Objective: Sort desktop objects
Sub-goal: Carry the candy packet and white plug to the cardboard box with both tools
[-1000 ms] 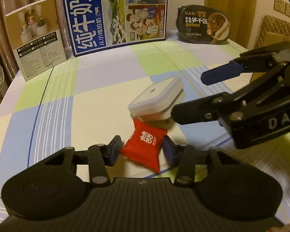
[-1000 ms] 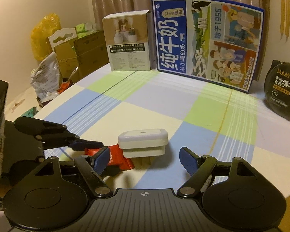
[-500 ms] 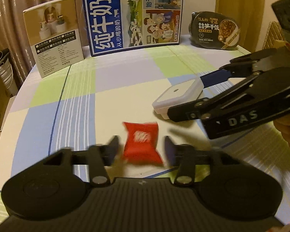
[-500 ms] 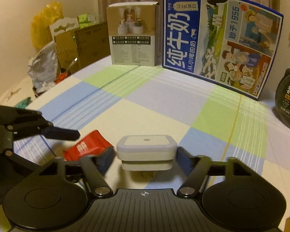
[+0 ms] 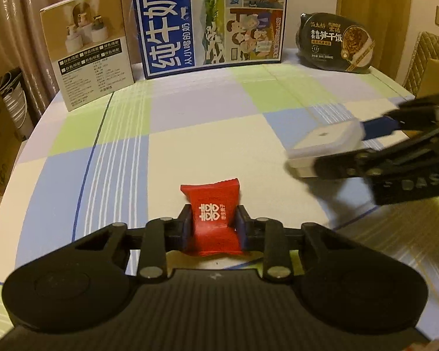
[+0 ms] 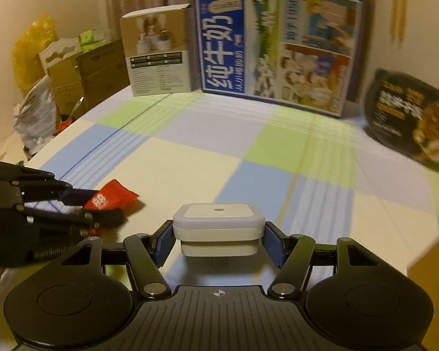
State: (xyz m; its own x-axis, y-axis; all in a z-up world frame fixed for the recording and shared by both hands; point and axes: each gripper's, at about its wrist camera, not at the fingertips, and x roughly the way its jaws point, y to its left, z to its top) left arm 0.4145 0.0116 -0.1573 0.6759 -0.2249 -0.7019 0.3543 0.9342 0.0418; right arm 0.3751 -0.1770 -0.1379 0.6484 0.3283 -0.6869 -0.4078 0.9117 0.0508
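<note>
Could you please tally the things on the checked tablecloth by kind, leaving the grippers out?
Cardboard boxes: 2, the blue milk carton box and the beige product box
Black ready-meal bowl: 1
Red candy packet: 1
White plug-in night light: 1
Total: 5

Each wrist view looks steeply down its own tool, close above the checked tablecloth (image 5: pixel 207 134); both share the back boxes.

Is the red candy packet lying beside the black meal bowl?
No, the red candy packet sits between the left tongs, far from the black meal bowl.
</note>
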